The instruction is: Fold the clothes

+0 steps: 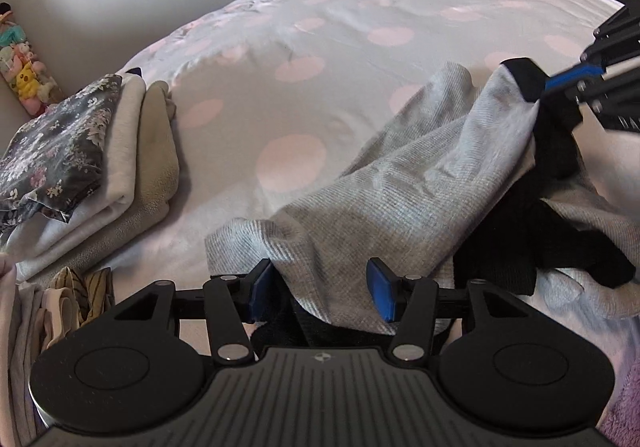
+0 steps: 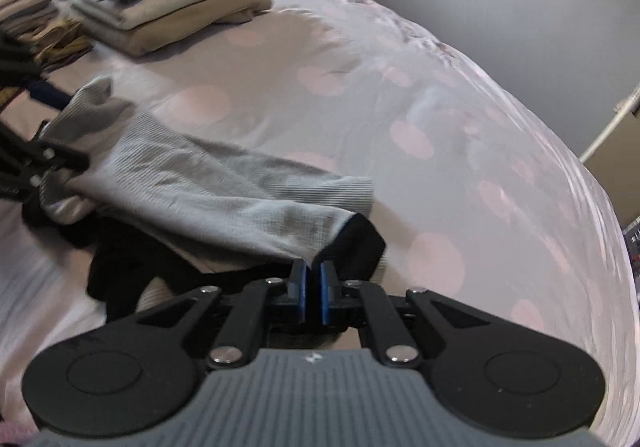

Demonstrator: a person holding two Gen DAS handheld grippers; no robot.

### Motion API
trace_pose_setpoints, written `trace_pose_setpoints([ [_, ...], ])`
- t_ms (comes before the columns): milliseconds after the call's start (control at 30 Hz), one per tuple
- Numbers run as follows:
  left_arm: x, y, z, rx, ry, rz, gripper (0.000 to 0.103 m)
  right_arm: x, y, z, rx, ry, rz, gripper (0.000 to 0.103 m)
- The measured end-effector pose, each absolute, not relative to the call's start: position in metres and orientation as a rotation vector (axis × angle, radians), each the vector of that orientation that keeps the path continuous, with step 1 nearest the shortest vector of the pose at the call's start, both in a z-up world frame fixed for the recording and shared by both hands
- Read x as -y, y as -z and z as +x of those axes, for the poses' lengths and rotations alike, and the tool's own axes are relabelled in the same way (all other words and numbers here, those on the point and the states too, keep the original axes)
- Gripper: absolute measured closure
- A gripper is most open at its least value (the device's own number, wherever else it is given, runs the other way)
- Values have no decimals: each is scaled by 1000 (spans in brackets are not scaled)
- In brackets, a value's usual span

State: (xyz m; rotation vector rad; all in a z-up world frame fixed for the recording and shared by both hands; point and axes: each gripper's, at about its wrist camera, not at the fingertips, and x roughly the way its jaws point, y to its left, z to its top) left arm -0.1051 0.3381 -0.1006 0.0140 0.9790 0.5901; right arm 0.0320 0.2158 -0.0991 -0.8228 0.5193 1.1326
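Grey garment (image 1: 400,183) lies stretched across the bed (image 1: 320,47), over black clothes (image 1: 532,247). Your right hand-held gripper (image 2: 313,289) is clamped on its black-trimmed end. Your left hand-held gripper (image 1: 320,287) stands with jaws apart around the other end. Folded stack (image 1: 100,151) sits near the bed's edge.

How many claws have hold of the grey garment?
1. The right claw is shut on the grey garment at its black cuff. The left claw is open, with the fabric lying between its pads but unclamped.
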Motion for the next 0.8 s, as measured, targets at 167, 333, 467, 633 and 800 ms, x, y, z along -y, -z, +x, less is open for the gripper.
trace_pose_setpoints([
  [167,-341,98,-106,-968,-584,2,58,-218,102,58,-601,-1077,-827,96],
  [333,-332,89,-111,-955,-554,64,58,-204,88,50,-587,-1178,-821,86],
  [467,-317,83,-114,-936,-533,154,58,-190,67,37,-495,-1250,-783,65],
  [633,-299,81,-115,-932,-480,251,58,-175,61,20,-357,-1316,-824,56],
  [800,-285,87,-117,-968,-419,335,58,-173,81,16,-339,-1295,-887,55],
])
